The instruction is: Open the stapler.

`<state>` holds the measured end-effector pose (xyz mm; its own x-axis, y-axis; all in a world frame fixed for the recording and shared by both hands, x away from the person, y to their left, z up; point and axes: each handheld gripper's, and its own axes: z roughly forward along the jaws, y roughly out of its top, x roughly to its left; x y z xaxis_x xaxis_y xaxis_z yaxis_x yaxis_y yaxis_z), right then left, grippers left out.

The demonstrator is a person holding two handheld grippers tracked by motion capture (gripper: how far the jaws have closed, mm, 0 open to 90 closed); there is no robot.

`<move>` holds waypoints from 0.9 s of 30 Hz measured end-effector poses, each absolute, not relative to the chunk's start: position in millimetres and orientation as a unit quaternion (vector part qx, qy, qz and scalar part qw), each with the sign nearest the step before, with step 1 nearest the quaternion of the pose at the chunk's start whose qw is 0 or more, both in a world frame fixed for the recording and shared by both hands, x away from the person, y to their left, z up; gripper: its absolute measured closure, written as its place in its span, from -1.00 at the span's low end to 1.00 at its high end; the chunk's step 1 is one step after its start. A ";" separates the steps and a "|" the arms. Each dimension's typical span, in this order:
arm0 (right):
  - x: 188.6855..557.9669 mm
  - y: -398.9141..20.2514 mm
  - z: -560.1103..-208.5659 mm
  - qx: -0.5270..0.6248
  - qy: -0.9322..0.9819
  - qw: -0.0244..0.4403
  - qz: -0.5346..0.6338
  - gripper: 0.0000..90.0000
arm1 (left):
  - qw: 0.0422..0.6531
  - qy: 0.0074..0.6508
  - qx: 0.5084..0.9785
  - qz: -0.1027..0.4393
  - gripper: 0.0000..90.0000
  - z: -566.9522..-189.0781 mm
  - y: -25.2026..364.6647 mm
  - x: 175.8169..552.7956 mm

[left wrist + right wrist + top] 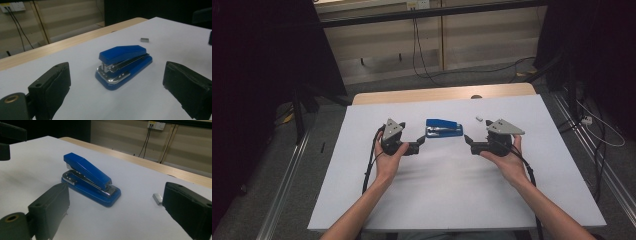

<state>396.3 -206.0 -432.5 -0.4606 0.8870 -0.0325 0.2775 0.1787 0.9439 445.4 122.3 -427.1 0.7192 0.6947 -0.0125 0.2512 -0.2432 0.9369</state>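
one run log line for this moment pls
blue stapler flat on table, untouched | staple strip beside it | left gripper open | right gripper open

Both forearms reach in from the near edge, bare, angled slightly inward. The left hand (388,152) holds the left claw (421,143), the right hand (507,159) the right claw (469,142). Both claws point inward toward each other, jaws spread wide, gripping nothing.

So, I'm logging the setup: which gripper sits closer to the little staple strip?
The right gripper; the staple strip lies just beyond it, across the blue stapler from the left gripper.
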 end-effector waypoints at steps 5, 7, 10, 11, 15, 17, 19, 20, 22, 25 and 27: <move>403.8 -201.3 -433.6 0.410 0.710 0.306 0.483 -0.71 | 0.534 0.286 0.761 0.233 -0.86 -421.7 117.8 450.5; 406.7 -198.9 -432.8 0.407 0.712 0.301 0.486 -0.55 | 0.546 0.293 0.753 0.220 -0.87 -419.7 115.9 451.7; 411.8 -193.6 -432.5 0.404 0.714 0.301 0.486 -0.50 | 0.532 0.294 0.759 0.234 -0.90 -417.0 111.0 454.6; 413.9 -191.9 -432.3 0.403 0.718 0.298 0.483 -0.48 | 0.530 0.300 0.758 0.233 -0.90 -416.7 109.7 456.7; 421.7 -183.9 -431.1 0.397 0.728 0.294 0.475 -0.40 | 0.528 0.304 0.761 0.222 -0.90 -417.0 105.0 464.1; 425.2 -180.4 -430.3 0.396 0.731 0.293 0.472 -0.31 | 0.523 0.299 0.766 0.225 -0.90 -415.8 103.4 467.4; 429.3 -177.6 -429.6 0.392 0.736 0.284 0.473 -0.23 | 0.526 0.299 0.763 0.229 -0.90 -414.6 102.2 470.2; 431.0 -176.2 -429.6 0.393 0.737 0.280 0.474 -0.18 | 0.525 0.299 0.762 0.231 -0.89 -413.7 101.6 471.8; 434.2 -173.1 -430.9 0.393 0.737 0.274 0.477 -0.11 | 0.526 0.301 0.761 0.233 -0.89 -412.2 100.5 475.8; 438.7 -168.2 -433.0 0.391 0.744 0.268 0.471 0.02 | 0.519 0.303 0.763 0.238 -0.86 -412.6 99.2 480.5; 441.1 -166.2 -434.3 0.391 0.745 0.259 0.475 0.16 | 0.519 0.305 0.763 0.237 -0.86 -415.0 99.3 482.1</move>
